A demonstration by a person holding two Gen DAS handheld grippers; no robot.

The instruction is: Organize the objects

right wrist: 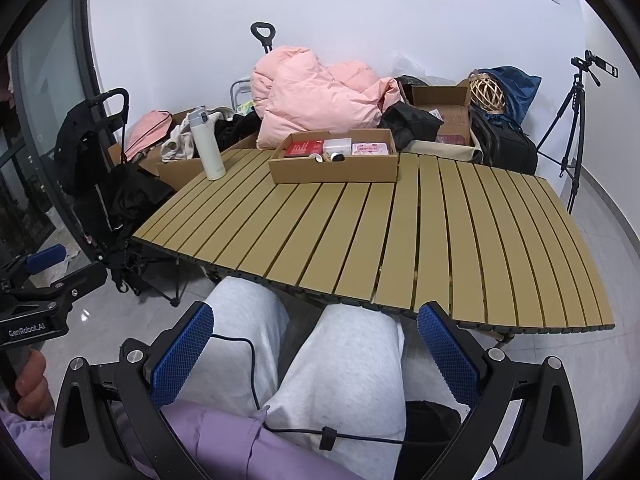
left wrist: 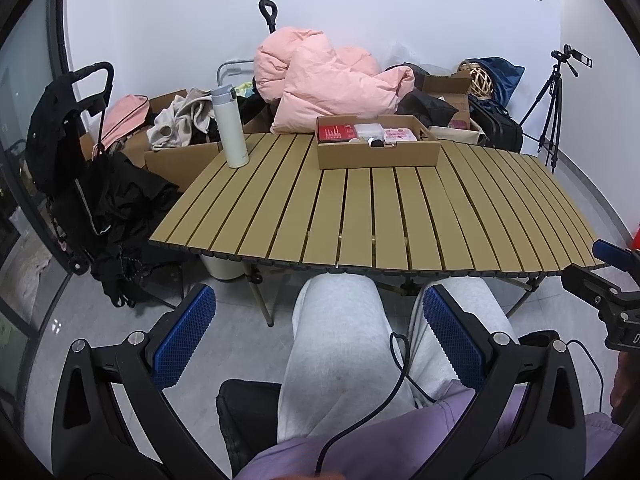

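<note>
Person sits, knees (left wrist: 340, 344) under near table edge. Left gripper (left wrist: 320, 340) low over lap, fingers (left wrist: 184, 336) wide, holding nothing. Right gripper (right wrist: 316, 354) same, fingers (right wrist: 182, 354) wide, empty. Table (left wrist: 384, 220) bare in near part. Far left: white bottle (left wrist: 229, 126) standing up. Far middle: cardboard box (left wrist: 378, 142) with red pack (left wrist: 336, 133), pink pack (left wrist: 400, 134) and small bits inside. Looks like start or end of tidying, cannot tell which. Next move, my guess: reach far, close on bottle, carry toward box.
</note>
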